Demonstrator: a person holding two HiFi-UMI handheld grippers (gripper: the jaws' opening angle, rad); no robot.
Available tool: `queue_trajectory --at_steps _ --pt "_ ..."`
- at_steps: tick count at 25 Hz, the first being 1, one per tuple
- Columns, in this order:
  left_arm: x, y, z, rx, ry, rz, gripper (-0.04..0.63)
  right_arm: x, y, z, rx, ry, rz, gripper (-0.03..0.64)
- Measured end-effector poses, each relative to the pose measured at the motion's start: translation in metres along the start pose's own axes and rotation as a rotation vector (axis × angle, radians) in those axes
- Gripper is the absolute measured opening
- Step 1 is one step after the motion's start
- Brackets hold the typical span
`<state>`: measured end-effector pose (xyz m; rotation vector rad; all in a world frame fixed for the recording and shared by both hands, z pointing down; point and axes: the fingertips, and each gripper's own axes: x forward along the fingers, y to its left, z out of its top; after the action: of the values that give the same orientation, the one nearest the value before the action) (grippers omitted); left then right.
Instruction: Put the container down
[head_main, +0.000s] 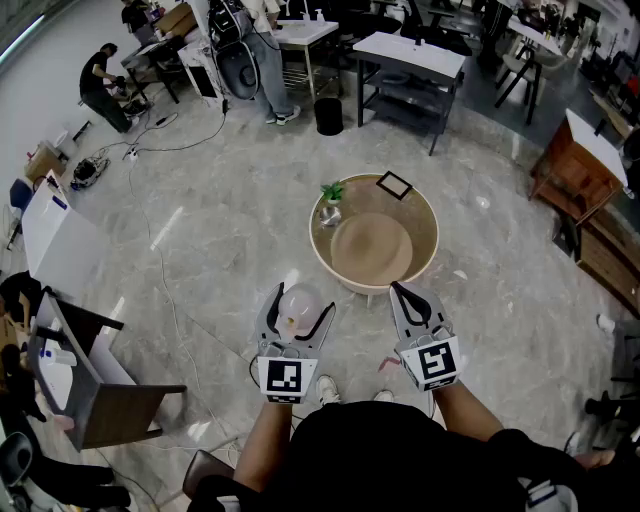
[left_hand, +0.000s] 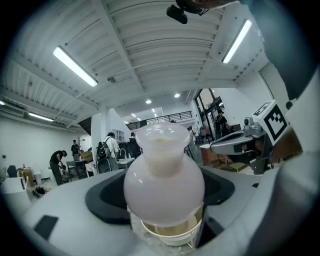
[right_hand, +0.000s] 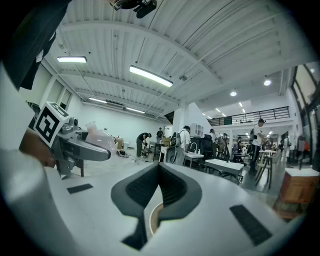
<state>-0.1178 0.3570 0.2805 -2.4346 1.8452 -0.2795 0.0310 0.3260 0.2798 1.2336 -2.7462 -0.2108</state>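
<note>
A pale pink, round-bellied container (left_hand: 164, 175) with a short wide neck sits between the jaws of my left gripper (head_main: 300, 305), which is shut on its belly. In the head view the container (head_main: 298, 303) hangs above the floor, just short of the round beige table (head_main: 428, 232). My right gripper (head_main: 418, 303) is level with the left one, near the table's front rim. Its dark pads (right_hand: 150, 187) meet at the tips with nothing between them. The right gripper view shows the left gripper and the container off to the left.
On the table lie a round beige mat (head_main: 371, 250), a small green plant (head_main: 331, 192) and a black square frame (head_main: 394, 185). A dark chair (head_main: 100, 400) stands at the left. People, desks and cables fill the back of the hall.
</note>
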Motion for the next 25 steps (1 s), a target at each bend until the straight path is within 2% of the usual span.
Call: queue_trajectory --at_steps 7,12,17,19,22,25 --pt "-0.008 -0.001 0.000 0.000 -0.009 -0.007 0.399 -0.004 0.011 0.003 -0.016 -0.011 0.002 -0.002" --pt "-0.011 0.003 0.001 0.011 -0.023 -0.015 0.399 -0.003 0.014 0.021 0.000 -0.105 -0.034 0.000" --pt "-0.009 0.014 0.001 0.003 -0.029 -0.020 0.399 0.006 0.018 0.025 -0.003 -0.106 -0.055 0.078" --pt "-0.009 0.021 -0.001 0.001 -0.029 -0.026 0.399 0.009 0.020 0.024 -0.012 -0.104 -0.068 0.077" --pt "-0.009 0.034 -0.004 0.002 -0.031 -0.040 0.399 0.016 0.027 0.028 0.004 -0.110 -0.099 0.000" --pt "-0.006 0.046 -0.007 0.000 -0.029 -0.059 0.399 0.025 0.031 0.028 -0.001 -0.100 -0.123 -0.002"
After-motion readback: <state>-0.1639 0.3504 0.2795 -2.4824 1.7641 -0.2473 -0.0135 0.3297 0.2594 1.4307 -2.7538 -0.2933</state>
